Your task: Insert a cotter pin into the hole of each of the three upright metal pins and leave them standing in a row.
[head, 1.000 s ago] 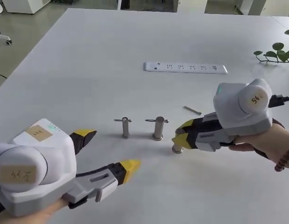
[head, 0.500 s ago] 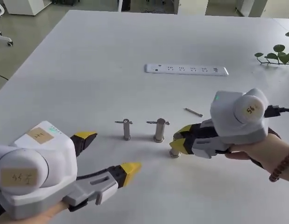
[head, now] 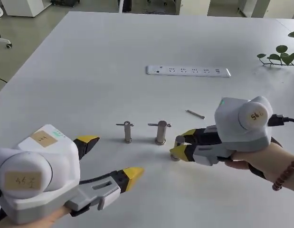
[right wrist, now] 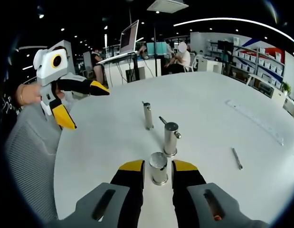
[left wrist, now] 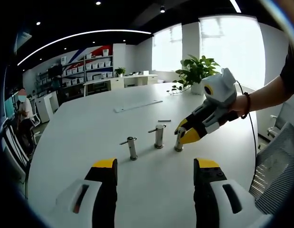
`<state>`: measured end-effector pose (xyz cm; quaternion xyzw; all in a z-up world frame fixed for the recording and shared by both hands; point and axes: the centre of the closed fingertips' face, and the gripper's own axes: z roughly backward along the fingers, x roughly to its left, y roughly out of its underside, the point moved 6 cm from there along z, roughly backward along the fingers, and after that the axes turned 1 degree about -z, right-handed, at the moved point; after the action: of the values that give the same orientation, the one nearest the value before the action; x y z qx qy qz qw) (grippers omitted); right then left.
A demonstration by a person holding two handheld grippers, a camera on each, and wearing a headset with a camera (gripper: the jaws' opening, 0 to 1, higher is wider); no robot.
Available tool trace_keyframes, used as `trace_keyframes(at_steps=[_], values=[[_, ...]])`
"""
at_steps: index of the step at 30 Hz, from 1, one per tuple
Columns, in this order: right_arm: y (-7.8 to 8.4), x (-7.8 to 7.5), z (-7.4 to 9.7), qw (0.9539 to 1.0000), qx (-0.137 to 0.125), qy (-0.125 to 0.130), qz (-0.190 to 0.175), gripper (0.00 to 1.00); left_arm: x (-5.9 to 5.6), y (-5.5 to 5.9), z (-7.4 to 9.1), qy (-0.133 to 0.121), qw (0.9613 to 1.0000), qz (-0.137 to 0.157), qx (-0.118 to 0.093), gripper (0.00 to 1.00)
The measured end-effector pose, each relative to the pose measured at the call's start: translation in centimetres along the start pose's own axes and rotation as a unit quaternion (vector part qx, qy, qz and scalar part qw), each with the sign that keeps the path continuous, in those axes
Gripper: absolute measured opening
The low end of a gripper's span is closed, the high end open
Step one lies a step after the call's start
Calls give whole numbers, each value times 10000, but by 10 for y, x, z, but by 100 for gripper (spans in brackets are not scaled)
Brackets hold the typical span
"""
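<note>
Three metal pins stand on the white table [head: 90, 71]. The left pin [head: 128, 132] and the middle pin [head: 160, 132] each carry a cotter pin through the top. The third pin [head: 177, 142], bare, stands between the jaws of my right gripper [head: 180, 144], which closes on it from the right; in the right gripper view this third pin [right wrist: 158, 168] sits tight between the yellow fingertips [right wrist: 132, 166]. A loose cotter pin [head: 195, 113] lies behind it. My left gripper [head: 110, 156] hovers open at the near left, holding nothing.
A white power strip [head: 188, 71] lies across the far middle of the table. A green plant sprig [head: 279, 54] sits at the far right edge. Chairs, desks and a person [right wrist: 184, 54] are beyond the table.
My right gripper has sunk lower and slid slightly left, and its jaws have closed in on the third pin. The left gripper has stayed put.
</note>
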<state>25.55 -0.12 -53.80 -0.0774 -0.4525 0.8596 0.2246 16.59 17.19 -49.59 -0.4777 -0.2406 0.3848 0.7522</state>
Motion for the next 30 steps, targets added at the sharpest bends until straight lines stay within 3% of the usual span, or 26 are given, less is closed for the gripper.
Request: trace_keyframes(at_steps=[14, 21, 30], values=[[-10, 2, 26, 9995, 62, -167, 261, 24, -1, -1, 0, -9, 10000, -1, -33, 65], [-10, -16, 39, 9999, 88, -8, -68, 24, -1, -2, 0, -12, 10000, 2, -39, 65], [-15, -55, 49, 9976, 110, 572, -382, 22, 3, -1, -1, -99, 9999, 26, 15, 65]])
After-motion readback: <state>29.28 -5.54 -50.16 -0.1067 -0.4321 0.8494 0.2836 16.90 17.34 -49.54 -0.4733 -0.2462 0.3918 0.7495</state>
